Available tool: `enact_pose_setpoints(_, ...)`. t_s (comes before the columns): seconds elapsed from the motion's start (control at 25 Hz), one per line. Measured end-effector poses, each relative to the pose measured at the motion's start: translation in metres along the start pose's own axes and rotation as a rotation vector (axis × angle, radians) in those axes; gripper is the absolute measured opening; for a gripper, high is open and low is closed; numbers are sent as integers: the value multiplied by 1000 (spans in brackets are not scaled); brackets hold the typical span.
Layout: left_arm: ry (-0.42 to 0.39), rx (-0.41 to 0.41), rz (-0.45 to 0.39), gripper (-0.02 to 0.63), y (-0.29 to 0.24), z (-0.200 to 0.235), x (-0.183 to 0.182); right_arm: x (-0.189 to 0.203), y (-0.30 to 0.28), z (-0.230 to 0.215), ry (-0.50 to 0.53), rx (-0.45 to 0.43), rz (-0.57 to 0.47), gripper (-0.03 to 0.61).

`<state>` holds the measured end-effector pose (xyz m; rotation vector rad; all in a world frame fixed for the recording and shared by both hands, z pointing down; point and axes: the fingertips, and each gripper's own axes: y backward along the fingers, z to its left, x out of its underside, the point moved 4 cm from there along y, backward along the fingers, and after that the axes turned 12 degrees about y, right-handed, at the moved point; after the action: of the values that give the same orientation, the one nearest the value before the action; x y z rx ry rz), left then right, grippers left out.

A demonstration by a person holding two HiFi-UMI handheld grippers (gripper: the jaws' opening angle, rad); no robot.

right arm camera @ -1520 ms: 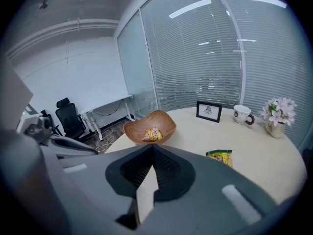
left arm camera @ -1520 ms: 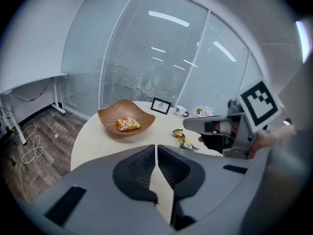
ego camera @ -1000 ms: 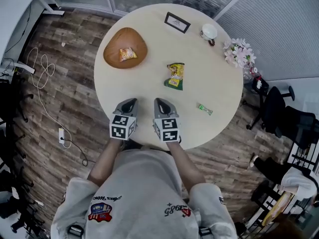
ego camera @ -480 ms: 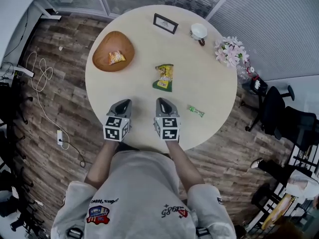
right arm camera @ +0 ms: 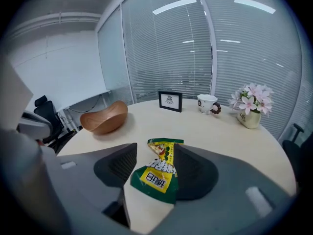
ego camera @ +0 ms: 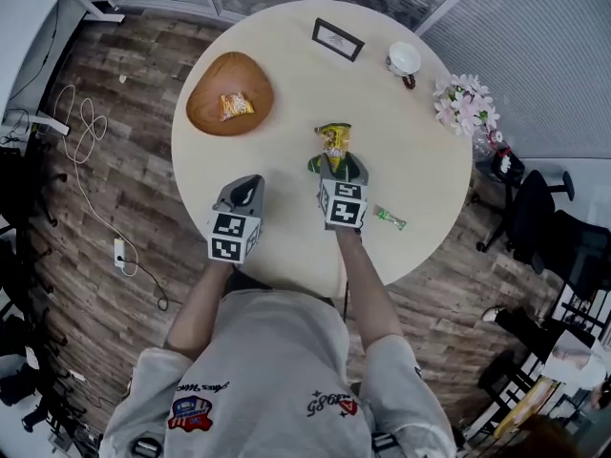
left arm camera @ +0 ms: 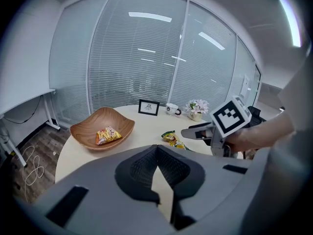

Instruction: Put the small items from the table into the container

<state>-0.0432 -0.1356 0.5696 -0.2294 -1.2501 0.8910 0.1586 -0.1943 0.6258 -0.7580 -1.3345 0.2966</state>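
A wooden bowl (ego camera: 212, 84) stands at the table's far left with an orange snack packet (ego camera: 236, 106) in it. A green and yellow snack packet (ego camera: 333, 141) lies flat mid-table. My right gripper (ego camera: 342, 163) has its jaws opening around it: in the right gripper view the packet (right arm camera: 159, 173) lies between the jaws of the gripper (right arm camera: 156, 151), and the pads do not press on it. A small green candy (ego camera: 389, 218) lies to the right near the table's edge. My left gripper (ego camera: 250, 187) hovers over bare table, shut and holding nothing (left arm camera: 157, 150).
At the table's far side stand a picture frame (ego camera: 338, 40), a white cup (ego camera: 402, 61) and a pot of flowers (ego camera: 465, 103). A black office chair (ego camera: 535, 222) stands right of the table. Cables (ego camera: 81, 132) lie on the wooden floor at left.
My right gripper has moved forward across the table to the green and yellow packet, and its jaws have come apart around it. The left gripper has shifted slightly.
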Motion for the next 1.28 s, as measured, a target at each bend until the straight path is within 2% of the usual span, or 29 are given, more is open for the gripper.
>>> enact_pose_setpoints(0.08,-10,8,2,6,-5,8,-5,1,-21,-7,-12,27,33,222)
enact_pose_setpoints(0.36,-1,35,17,6,-11,38,-16,28,-64,-13,-59,83,170,222)
enact_pose_setpoints(0.48,2,37,30,6,-10,53,-16,36,-70,-10,-119,99,193,221)
enact_pose_setpoints(0.6,8,36,38,6,-11,64,-17,42,-75,-5,-175,83,213,195)
enact_pose_setpoints(0.68,14,38,42,6,-11,68,-17,43,-75,-3,-156,83,225,182)
enact_pose_setpoints(0.76,15,40,42,6,-11,74,-15,44,-73,1,-143,68,244,124)
enact_pose_setpoints(0.88,26,38,44,6,-12,79,-14,43,-68,5,-184,31,248,89)
enact_pose_setpoints(1.08,48,47,33,6,-12,92,-19,3,-62,21,-140,-12,160,75)
enact_pose_setpoints(1.28,67,31,8,6,-8,112,-30,-82,-63,56,-53,-75,-15,75)
